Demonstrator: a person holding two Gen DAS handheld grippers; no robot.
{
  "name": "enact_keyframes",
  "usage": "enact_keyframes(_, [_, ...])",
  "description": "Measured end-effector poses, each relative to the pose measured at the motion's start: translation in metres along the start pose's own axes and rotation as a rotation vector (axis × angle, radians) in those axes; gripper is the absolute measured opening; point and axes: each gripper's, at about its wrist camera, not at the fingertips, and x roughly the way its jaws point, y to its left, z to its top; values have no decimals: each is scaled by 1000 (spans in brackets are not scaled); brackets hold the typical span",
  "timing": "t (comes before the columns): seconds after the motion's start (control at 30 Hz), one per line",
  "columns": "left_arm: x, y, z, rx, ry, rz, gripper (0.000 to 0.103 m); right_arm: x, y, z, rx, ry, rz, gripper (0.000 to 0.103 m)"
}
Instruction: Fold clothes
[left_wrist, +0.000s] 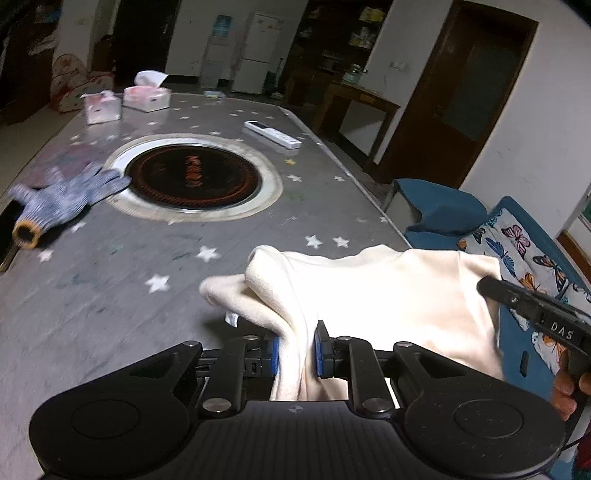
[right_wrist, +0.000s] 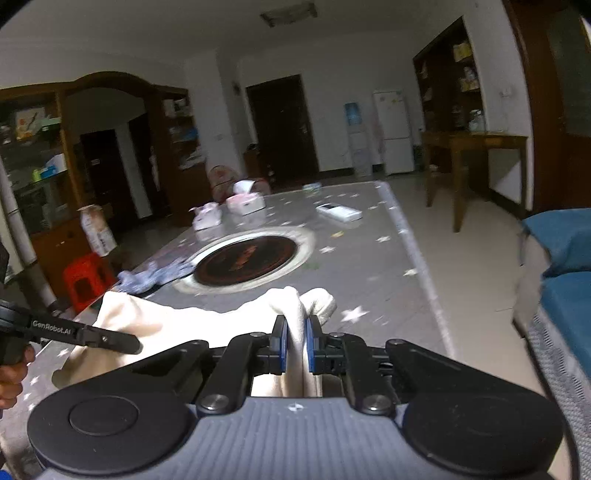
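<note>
A cream garment (left_wrist: 388, 295) hangs stretched between two hand-held tools above the near end of a grey, star-patterned counter (left_wrist: 110, 295). The left tool (left_wrist: 295, 349) is clenched on a bunched edge of the cloth, its blue pads pressing the fabric from both sides; the right tool (right_wrist: 295, 347) is clenched on another bunched edge in the same way. The cloth spans the gap between them, lifted rather than laid flat. This looks like an early step: the garment is held up by two points, ready to be spread. The next move likely calls for lowering it onto bare counter, short of the round black burner (left_wrist: 192, 179) and the knitted glove (left_wrist: 62, 199), keeping it taut so it lands smooth.
</note>
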Motion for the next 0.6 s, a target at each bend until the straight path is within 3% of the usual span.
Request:
enact_keyframes(0.47, [63,-23,14,56,68,0,19,31,-50,2,33,43,-94,9])
enact_keyframes(0.6, [74,-20,11,60,95,36,26,46,-61,-4,52,78,-105,9])
